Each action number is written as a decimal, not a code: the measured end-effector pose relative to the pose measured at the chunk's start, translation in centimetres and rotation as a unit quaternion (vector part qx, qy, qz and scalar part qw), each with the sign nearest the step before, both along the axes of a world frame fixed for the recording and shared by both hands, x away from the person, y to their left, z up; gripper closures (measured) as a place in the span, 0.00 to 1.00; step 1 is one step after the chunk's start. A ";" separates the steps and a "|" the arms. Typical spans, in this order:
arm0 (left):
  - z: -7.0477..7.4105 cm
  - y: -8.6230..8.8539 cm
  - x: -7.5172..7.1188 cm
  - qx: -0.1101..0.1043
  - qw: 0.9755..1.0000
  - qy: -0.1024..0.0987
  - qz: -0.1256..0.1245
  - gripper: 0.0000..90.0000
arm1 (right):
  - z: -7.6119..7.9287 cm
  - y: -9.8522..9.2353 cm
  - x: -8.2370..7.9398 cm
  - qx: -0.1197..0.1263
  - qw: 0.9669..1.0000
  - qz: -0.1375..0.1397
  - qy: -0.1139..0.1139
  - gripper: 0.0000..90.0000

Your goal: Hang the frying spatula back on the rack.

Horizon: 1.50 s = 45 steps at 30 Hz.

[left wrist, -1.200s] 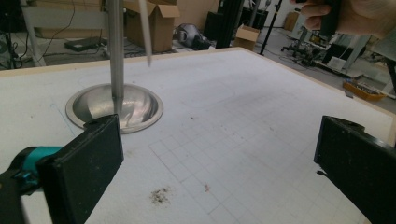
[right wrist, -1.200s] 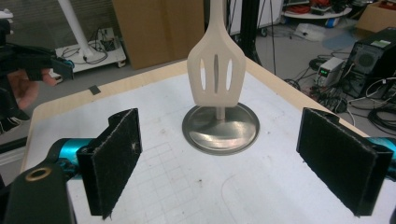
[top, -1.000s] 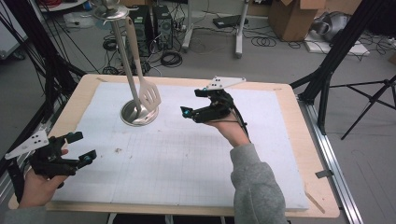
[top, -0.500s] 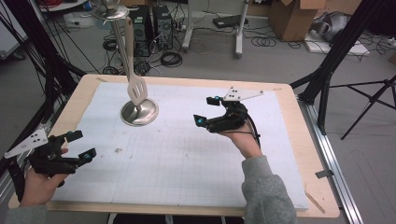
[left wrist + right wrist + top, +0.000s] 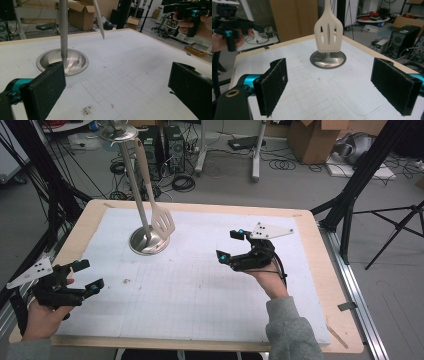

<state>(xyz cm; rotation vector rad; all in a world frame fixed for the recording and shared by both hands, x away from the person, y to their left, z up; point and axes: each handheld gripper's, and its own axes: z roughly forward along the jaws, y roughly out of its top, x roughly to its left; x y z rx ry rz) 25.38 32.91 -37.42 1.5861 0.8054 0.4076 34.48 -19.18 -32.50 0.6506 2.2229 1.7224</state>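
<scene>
Spatula [image 5: 162,221] hanging free, right hand-held gripper [image 5: 231,245] wide, now drawn back, left hand-held gripper [image 5: 87,274] wide

The high view looks forward and down over the whole counter [image 5: 310,285]. Each gripper view sits low and close to it, and all 3 share the steel stand [image 5: 146,241] [image 5: 63,61] [image 5: 328,59].

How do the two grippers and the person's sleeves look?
Both the left gripper and the right gripper are black with teal accents, flat black padded jaws and a pale three-cornered plate bearing dark dots. A thin black cable trails from each. The right sleeve is grey.
</scene>
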 end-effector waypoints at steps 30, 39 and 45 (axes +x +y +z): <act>-0.2 0.0 0.1 -0.001 1.000 0.002 0.001 0.02 | -3.0 -4.9 -2.7 0.043 0.998 -0.036 -0.006 0.14; -0.1 0.4 0.0 -0.005 1.000 -0.002 0.007 0.02 | -3.7 -7.7 -3.3 0.064 0.996 -0.058 -0.002 0.14; 0.0 0.5 0.0 -0.009 1.000 -0.003 0.010 0.02 | -4.2 -9.2 -4.1 0.079 0.994 -0.070 -0.005 0.14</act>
